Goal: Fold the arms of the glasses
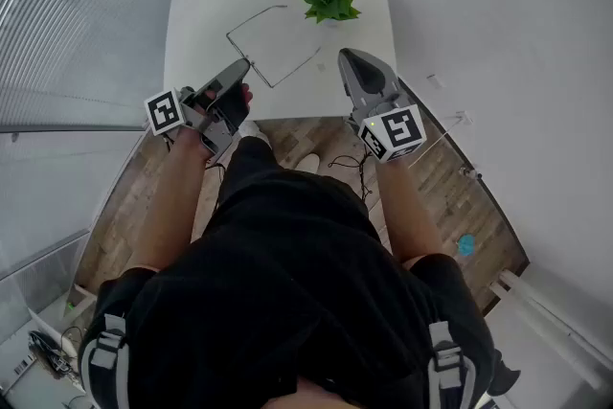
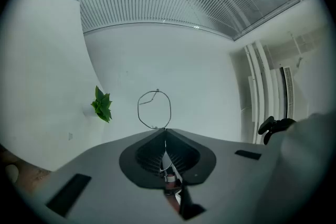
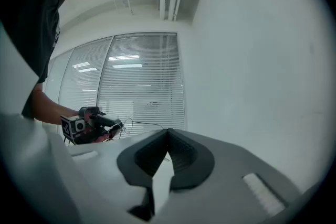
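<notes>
Over the worktop (image 1: 201, 14), left tool (image 1: 244, 64) pinches the light, easily bent wire glasses (image 1: 257, 21); right tool (image 1: 345, 55) closed, empty. Probably nudge each arm gently.

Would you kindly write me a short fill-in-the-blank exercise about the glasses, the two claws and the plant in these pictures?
1. The left claw is ___ on the wire-framed glasses.
2. The right claw is closed and holds ___.
3. The small plant on the white table has ___ leaves.

Missing words: shut; nothing; green.
</notes>
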`<state>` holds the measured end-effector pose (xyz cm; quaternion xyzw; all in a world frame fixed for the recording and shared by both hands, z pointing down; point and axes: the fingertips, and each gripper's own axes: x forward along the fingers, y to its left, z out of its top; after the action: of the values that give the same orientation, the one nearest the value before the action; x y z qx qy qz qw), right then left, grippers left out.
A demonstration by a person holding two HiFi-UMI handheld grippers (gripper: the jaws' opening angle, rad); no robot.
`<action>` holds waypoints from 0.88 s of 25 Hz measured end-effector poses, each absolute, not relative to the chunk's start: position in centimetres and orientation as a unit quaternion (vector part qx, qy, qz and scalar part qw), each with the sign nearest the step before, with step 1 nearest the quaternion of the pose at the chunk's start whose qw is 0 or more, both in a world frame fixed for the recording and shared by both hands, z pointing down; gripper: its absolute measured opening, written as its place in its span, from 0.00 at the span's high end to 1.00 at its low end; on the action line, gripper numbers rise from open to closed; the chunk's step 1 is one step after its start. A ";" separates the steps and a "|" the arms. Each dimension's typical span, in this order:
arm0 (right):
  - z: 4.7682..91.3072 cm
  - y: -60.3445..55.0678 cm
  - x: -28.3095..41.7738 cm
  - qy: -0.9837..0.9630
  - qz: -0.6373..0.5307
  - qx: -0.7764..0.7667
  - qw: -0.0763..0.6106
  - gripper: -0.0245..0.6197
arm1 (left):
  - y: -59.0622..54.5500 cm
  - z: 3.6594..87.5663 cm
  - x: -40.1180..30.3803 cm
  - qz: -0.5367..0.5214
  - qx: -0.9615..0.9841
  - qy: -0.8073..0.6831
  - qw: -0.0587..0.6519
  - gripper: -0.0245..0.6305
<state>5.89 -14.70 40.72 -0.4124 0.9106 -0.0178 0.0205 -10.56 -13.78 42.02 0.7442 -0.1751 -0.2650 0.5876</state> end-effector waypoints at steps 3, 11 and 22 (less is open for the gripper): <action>40.8 -14.7 6.1 0.911 -0.018 -0.412 0.020 0.95 | -13.8 41.9 -10.6 -0.268 0.743 -0.177 0.586 0.95; 41.0 -14.7 6.0 0.911 -0.024 -0.411 0.016 0.95 | -13.8 41.6 -10.6 -0.273 0.743 -0.176 0.585 0.95; 42.2 -15.0 5.7 0.909 0.004 -0.414 -0.037 0.94 | -13.7 41.3 -10.5 -0.274 0.745 -0.172 0.584 0.95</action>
<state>5.70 -14.97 42.22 -0.4143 0.9094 0.0037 -0.0372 -10.53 -13.73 41.33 0.7446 -0.1723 -0.2743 0.5836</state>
